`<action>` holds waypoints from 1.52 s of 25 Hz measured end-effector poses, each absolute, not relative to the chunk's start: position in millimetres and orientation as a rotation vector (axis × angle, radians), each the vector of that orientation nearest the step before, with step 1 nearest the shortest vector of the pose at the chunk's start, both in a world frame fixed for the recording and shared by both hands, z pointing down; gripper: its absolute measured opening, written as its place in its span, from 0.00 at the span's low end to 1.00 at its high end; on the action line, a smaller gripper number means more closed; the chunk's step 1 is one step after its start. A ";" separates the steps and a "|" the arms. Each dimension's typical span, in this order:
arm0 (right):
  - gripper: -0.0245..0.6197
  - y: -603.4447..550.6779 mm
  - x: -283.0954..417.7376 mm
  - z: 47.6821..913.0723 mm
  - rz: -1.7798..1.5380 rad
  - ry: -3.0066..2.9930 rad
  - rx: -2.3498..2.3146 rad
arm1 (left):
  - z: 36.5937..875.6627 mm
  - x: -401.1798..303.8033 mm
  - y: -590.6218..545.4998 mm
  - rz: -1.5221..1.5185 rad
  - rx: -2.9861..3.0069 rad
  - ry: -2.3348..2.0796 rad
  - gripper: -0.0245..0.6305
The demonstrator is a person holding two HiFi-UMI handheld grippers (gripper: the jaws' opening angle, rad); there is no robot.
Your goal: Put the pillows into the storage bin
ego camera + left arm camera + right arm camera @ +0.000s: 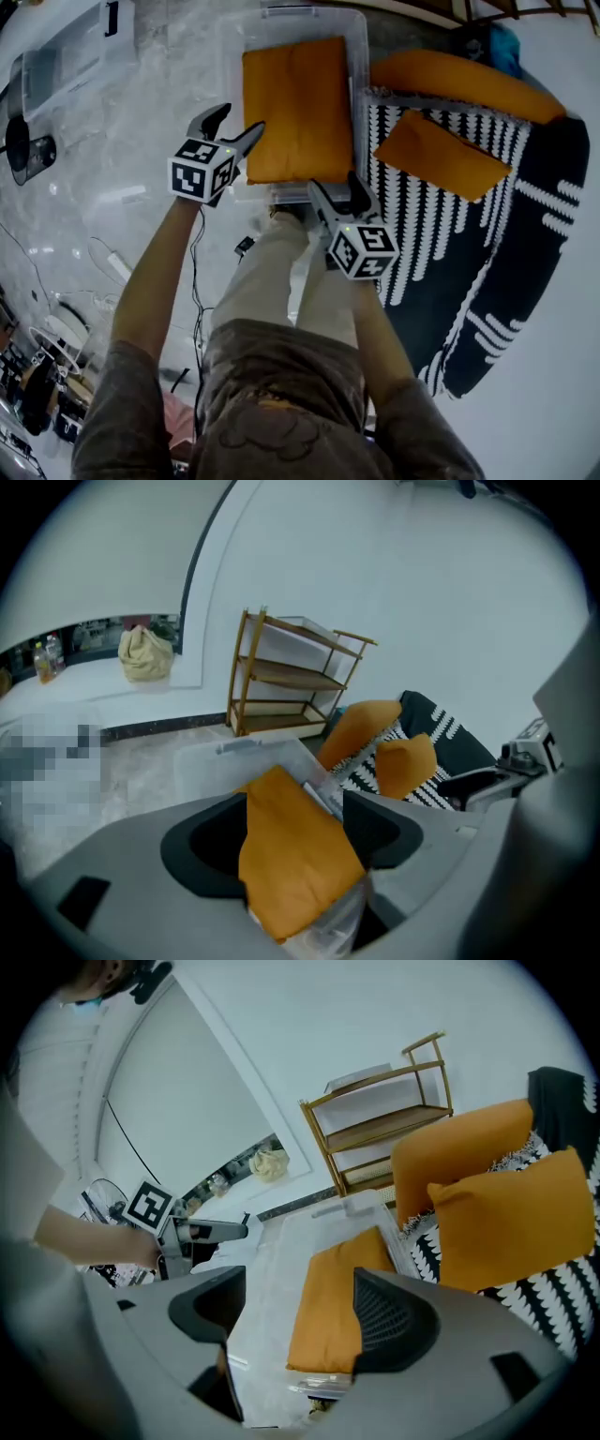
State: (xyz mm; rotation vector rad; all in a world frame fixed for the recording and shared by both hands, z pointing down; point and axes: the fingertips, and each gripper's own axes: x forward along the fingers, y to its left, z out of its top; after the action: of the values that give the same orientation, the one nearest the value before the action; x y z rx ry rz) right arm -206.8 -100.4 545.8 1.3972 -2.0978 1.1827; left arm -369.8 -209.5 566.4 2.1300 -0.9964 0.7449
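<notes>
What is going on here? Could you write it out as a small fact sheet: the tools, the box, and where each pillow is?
Left gripper: jaws apart, holding nothing, at the bin's left side
Right gripper: jaws apart, holding nothing, at the bin's near rim
Storage bin: clear plastic, on the floor
Pillow in bin: orange, lying flat
Long pillow: orange, outside, on the striped cover
Flat pillow: orange, outside, on the same cover

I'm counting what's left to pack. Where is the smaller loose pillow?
The smaller pillow lies at the head view's right on the striped fabric, just right of the bin and below the long pillow.
</notes>
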 end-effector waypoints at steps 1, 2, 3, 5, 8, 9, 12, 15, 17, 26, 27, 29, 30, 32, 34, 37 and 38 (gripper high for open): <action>0.59 -97.8 -203.3 547.9 1.181 -2.092 1.398 | 569.0 -362.9 -198.6 0.746 2.130 -0.974 0.50; 0.59 -95.0 -199.1 549.6 1.181 -2.083 1.403 | 570.1 -355.1 -189.5 0.747 2.136 -0.950 0.50; 0.59 -92.5 -193.9 551.1 1.181 -2.074 1.412 | 570.2 -346.1 -182.5 0.747 2.147 -0.928 0.50; 0.59 -88.5 -179.1 553.3 1.181 -2.056 1.432 | 568.4 -324.2 -173.5 0.742 2.173 -0.890 0.50; 0.59 -85.4 -143.7 556.0 1.171 -2.035 1.461 | 563.8 -282.0 -168.5 0.725 2.206 -0.847 0.50; 0.59 -85.8 -128.2 557.2 1.163 -2.025 1.473 | 562.1 -265.8 -168.6 0.715 2.216 -0.834 0.50; 0.59 -91.4 -72.7 561.5 1.130 -1.983 1.523 | 558.9 -215.1 -170.3 0.681 2.245 -0.793 0.50; 0.61 -100.9 -5.9 565.1 1.093 -1.940 1.584 | 562.7 -163.2 -167.8 0.666 2.259 -0.748 0.50; 0.62 -108.6 46.2 568.9 1.066 -1.911 1.616 | 568.2 -125.9 -166.2 0.670 2.263 -0.724 0.50; 0.68 -137.4 250.7 601.9 1.028 -1.801 1.631 | 610.9 1.3 -182.1 0.680 2.219 -0.700 0.55; 0.70 -139.1 263.3 610.4 1.044 -1.794 1.615 | 618.9 8.6 -186.8 0.682 2.205 -0.716 0.56; 0.70 -142.7 279.5 628.0 1.102 -1.788 1.587 | 637.0 20.5 -194.8 0.701 2.175 -0.737 0.58; 0.74 -144.7 283.6 635.6 1.135 -1.793 1.577 | 645.5 26.0 -197.5 0.715 2.164 -0.741 0.59; 0.75 -149.0 290.4 643.7 1.184 -1.823 1.577 | 654.7 38.3 -201.7 0.711 2.148 -0.742 0.60; 0.75 -152.9 301.1 642.0 1.203 -1.874 1.604 | 651.2 50.9 -205.4 0.667 2.140 -0.749 0.60; 0.75 -148.2 323.0 639.2 1.207 -1.925 1.620 | 645.9 72.1 -200.6 0.641 2.137 -0.737 0.60; 0.75 -144.2 328.7 641.5 1.208 -1.933 1.622 | 647.9 77.9 -196.5 0.645 2.134 -0.731 0.60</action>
State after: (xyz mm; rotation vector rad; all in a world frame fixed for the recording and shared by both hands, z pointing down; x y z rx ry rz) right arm 328.7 -144.2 641.5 1.6223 -1.9332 1.2076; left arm 77.9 -196.5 647.9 2.1335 -0.7307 0.6452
